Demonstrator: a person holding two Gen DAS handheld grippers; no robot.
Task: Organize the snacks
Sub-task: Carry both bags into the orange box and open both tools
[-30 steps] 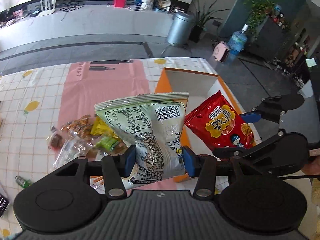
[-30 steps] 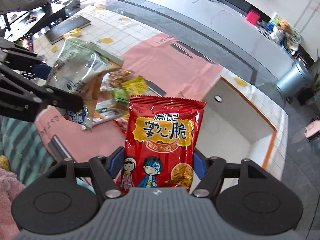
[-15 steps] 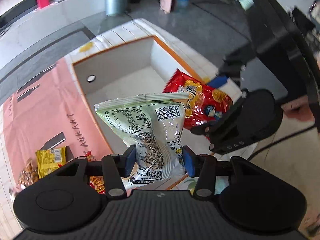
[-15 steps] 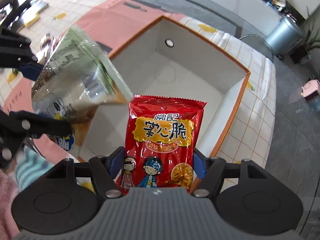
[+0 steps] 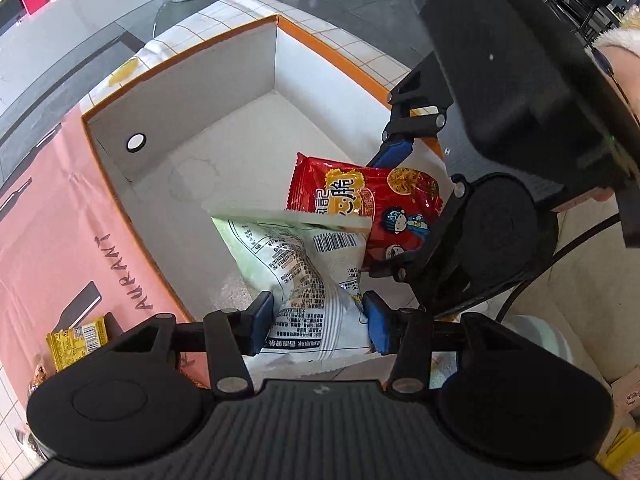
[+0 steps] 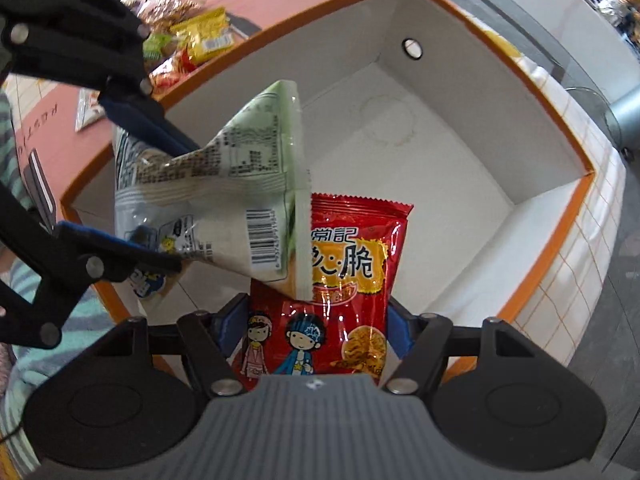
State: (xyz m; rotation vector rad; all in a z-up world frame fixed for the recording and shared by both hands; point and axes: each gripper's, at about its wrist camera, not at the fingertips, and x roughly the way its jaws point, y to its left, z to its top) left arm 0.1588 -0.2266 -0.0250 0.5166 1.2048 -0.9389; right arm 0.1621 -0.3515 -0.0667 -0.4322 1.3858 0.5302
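**Two snack bags poised over the open box**

The pale green snack bag (image 5: 304, 272) hangs pinched at its lower end in the left tool (image 5: 318, 322), its blue pads pressing in from both sides so the film creases between them. Its printed back and barcode face the camera, and its top seal tips toward the red bag. The red snack bag (image 6: 340, 280), glossy, with cartoon figures and yellow lettering, is clamped the same way by the right tool (image 6: 316, 336). Both bags hang inside the mouth of the orange-rimmed white box (image 5: 180, 80), near the side closest to the person, above its bare floor. The green bag's top edge overlaps the red one; whether they touch I cannot tell.

The likely trouble is the crowding. Released together, one bag may land on the other, slide, or lean against the near wall instead of lying flat. The tools sit close and could knock each other when opening. More snacks (image 6: 192, 36) wait on the pink cloth (image 5: 48, 220) beyond the box's far side, toward the counter's middle.
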